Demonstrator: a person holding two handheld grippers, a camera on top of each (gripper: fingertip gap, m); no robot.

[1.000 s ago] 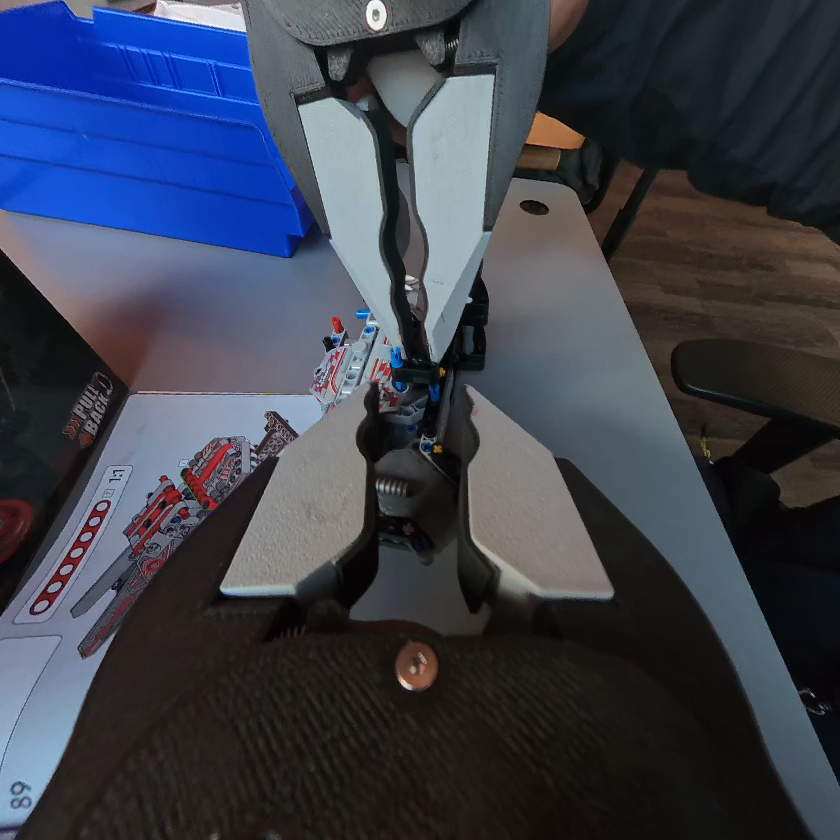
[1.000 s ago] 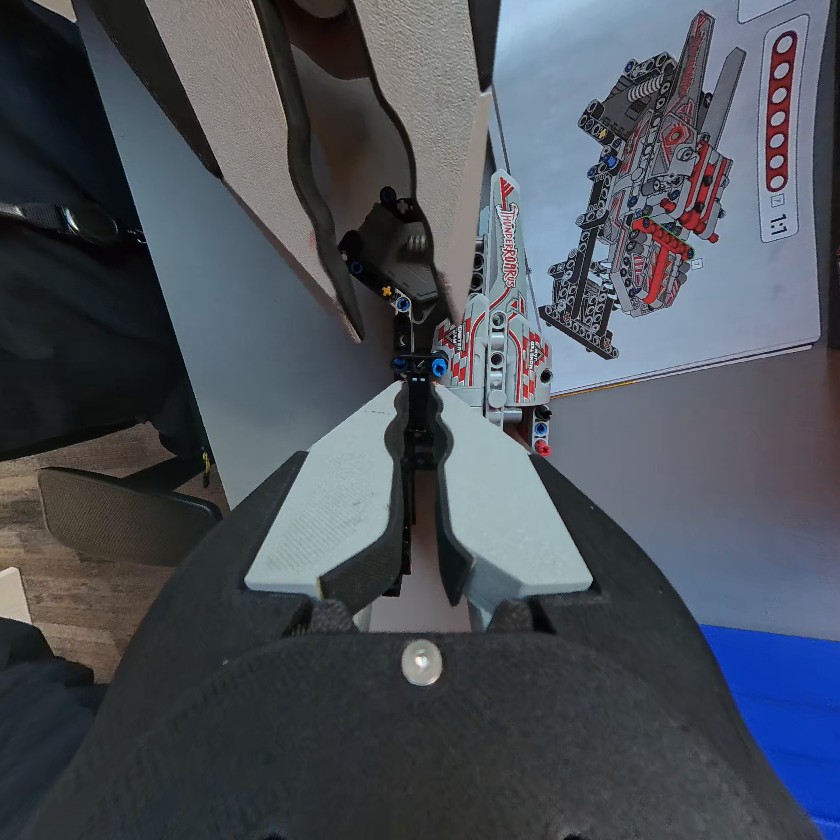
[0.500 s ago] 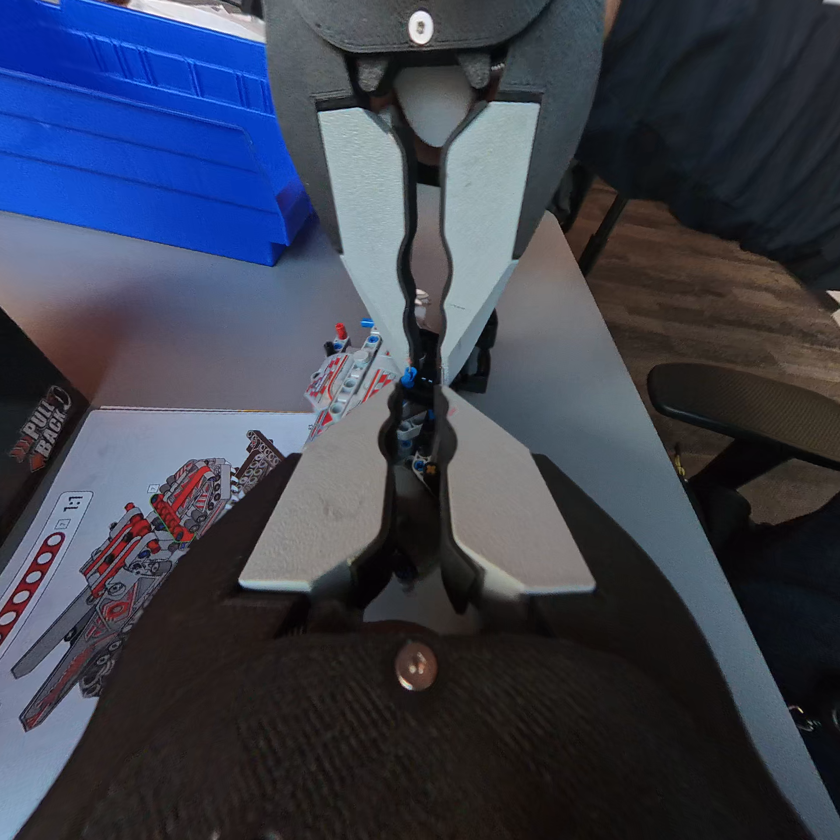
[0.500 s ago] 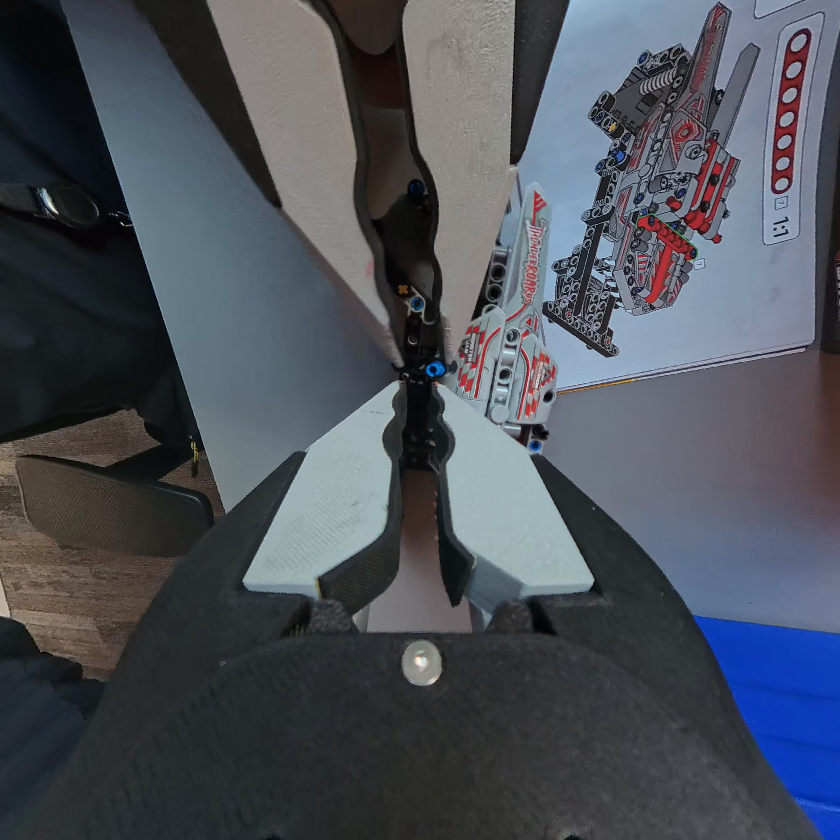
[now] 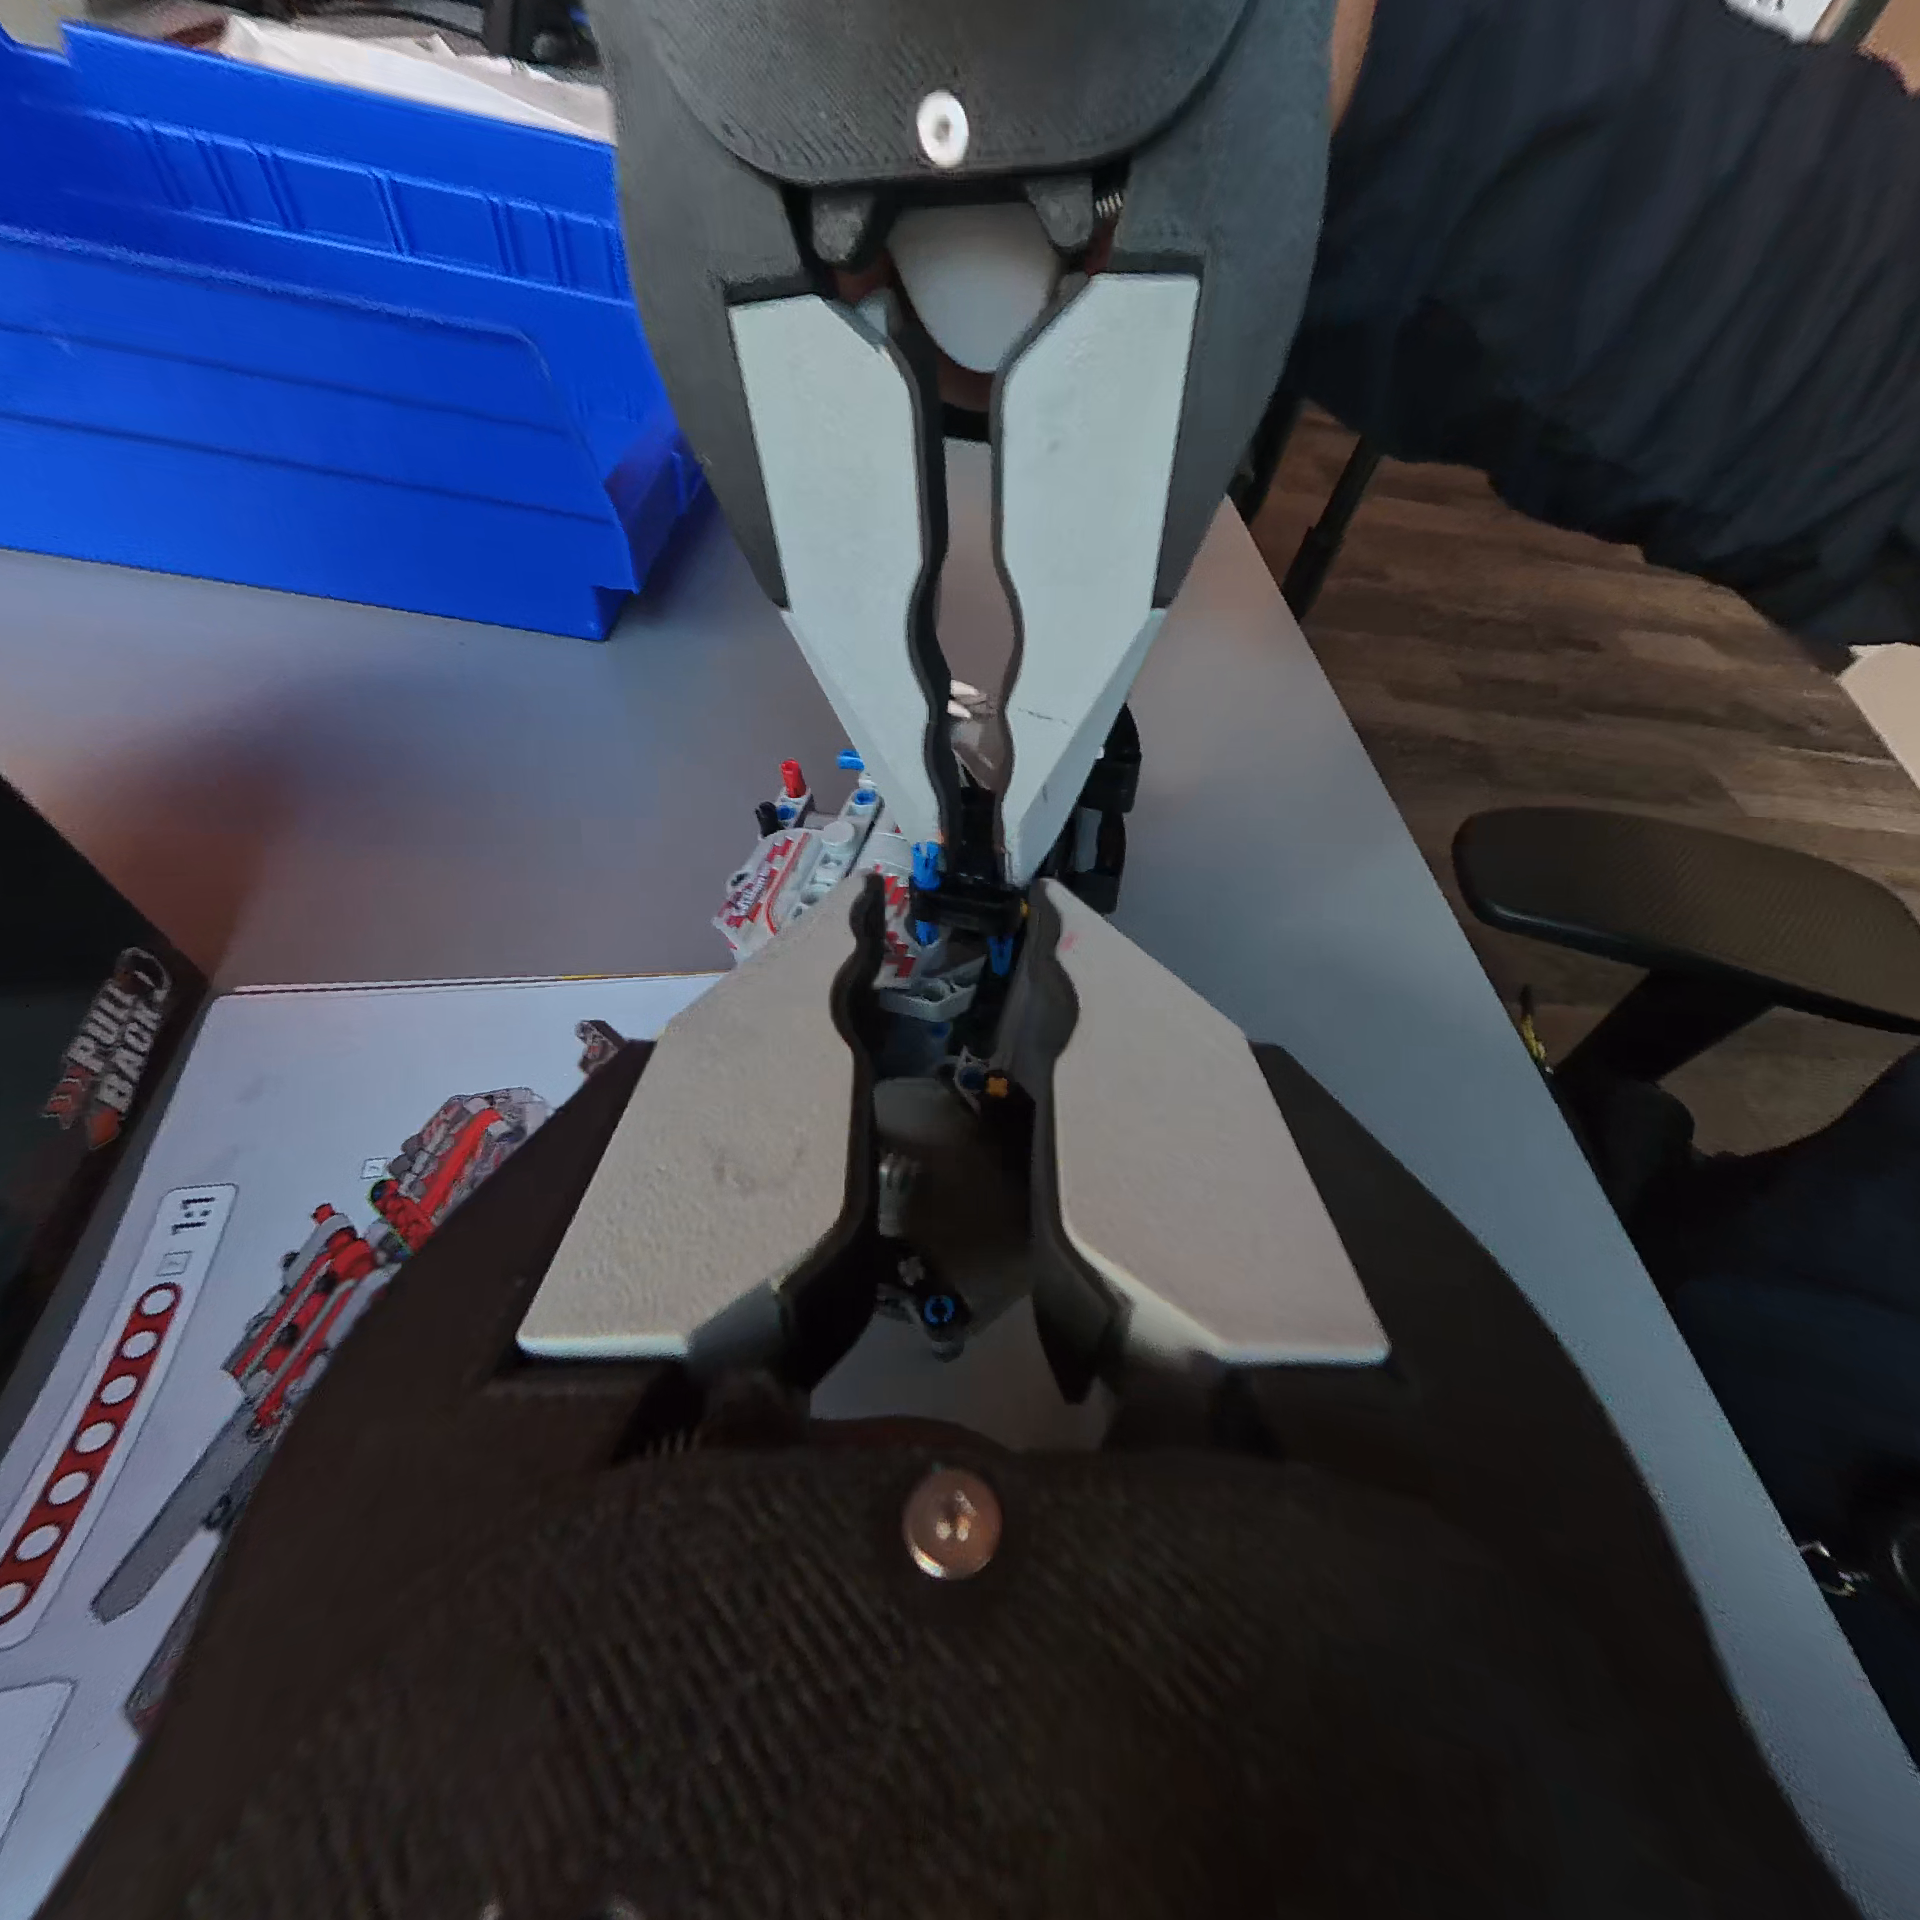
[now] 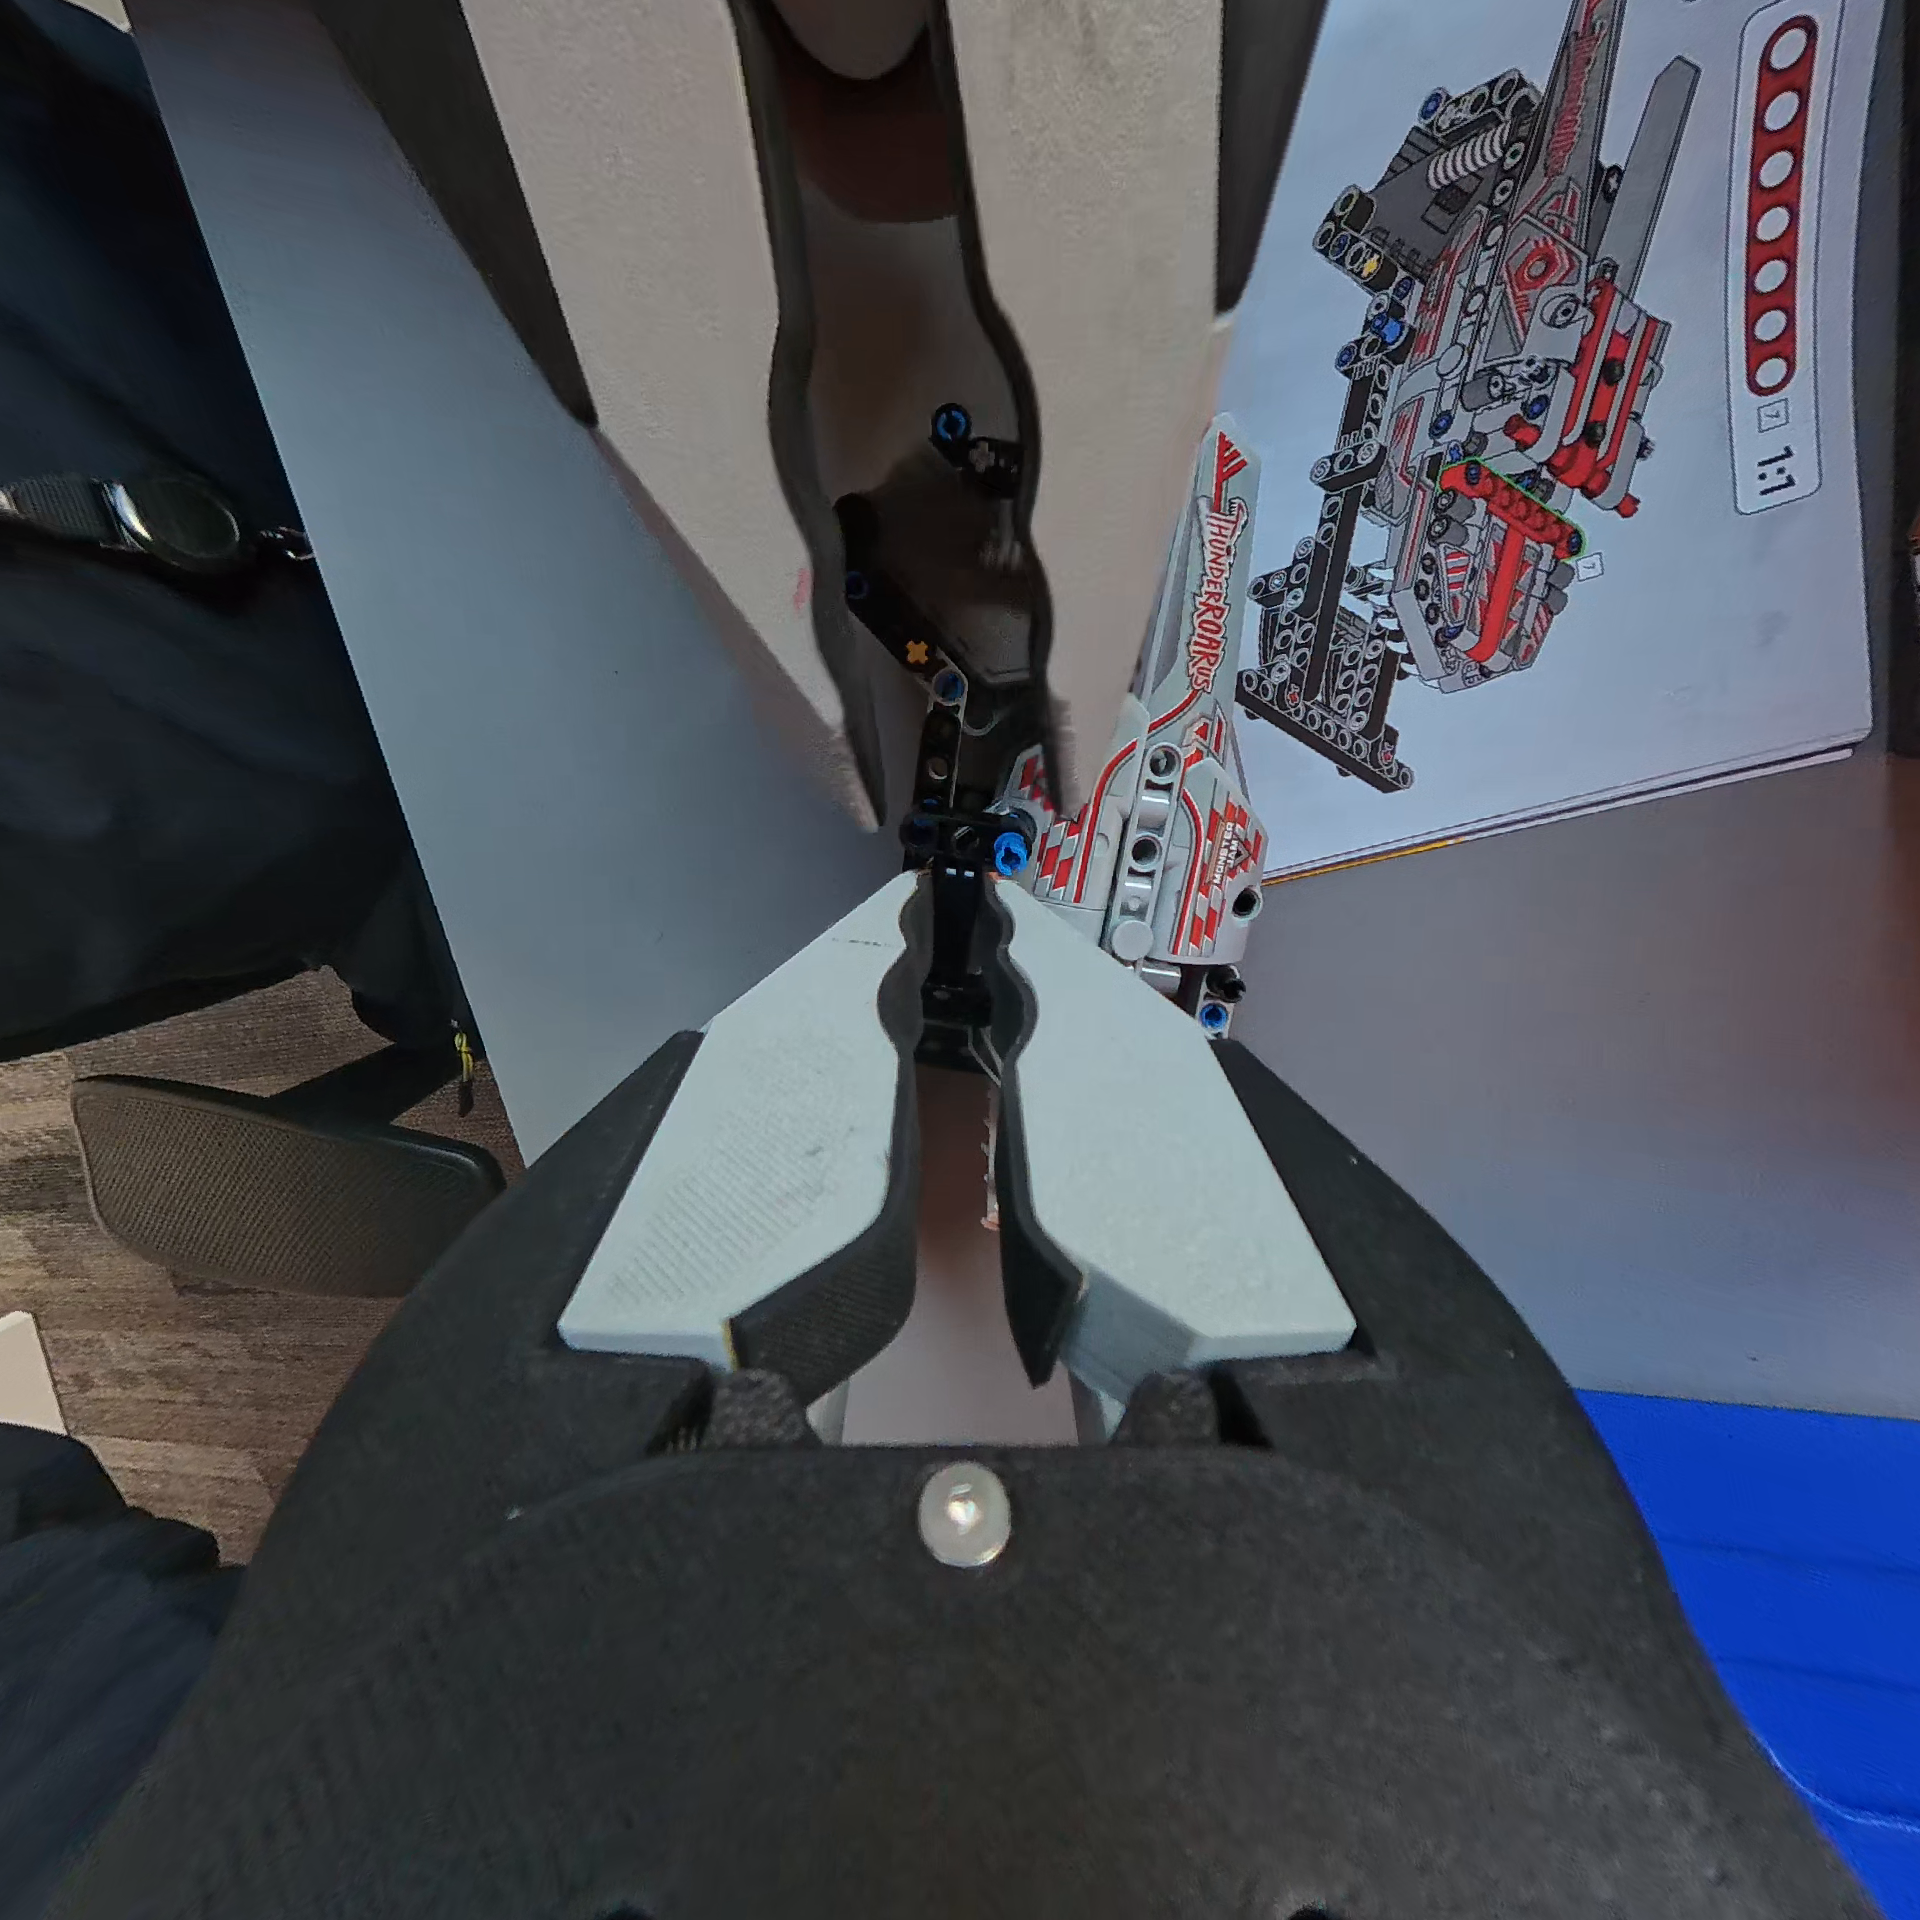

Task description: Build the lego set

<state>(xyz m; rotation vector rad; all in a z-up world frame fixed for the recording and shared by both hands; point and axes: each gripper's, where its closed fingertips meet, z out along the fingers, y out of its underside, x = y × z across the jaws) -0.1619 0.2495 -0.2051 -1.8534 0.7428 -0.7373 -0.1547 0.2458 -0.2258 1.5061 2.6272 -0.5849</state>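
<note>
Here, left gripper (image 5: pixel 951 914): jaws narrow, gripping the model (image 5: pixel 935 1174).
Right gripper (image 6: pixel 961 883): jaws clamped on a black beam (image 6: pixel 956 935).
Model: tip-to-tip between grippers, above the table (image 5: pixel 416 779), beside the booklet (image 6: pixel 1558 416).

around the lego model (image 6: pixel 1164 831), both grippers crowd in tip to tip, the left gripper (image 5: pixel 951 935) and right gripper (image 6: pixel 961 894) closing off its chair-side edge. beyond the model, bare table (image 5: pixel 416 748) lies open up to the blue bin (image 5: pixel 312 395). the instruction booklet (image 6: pixel 1558 416) lies flat just beside the model.
</note>
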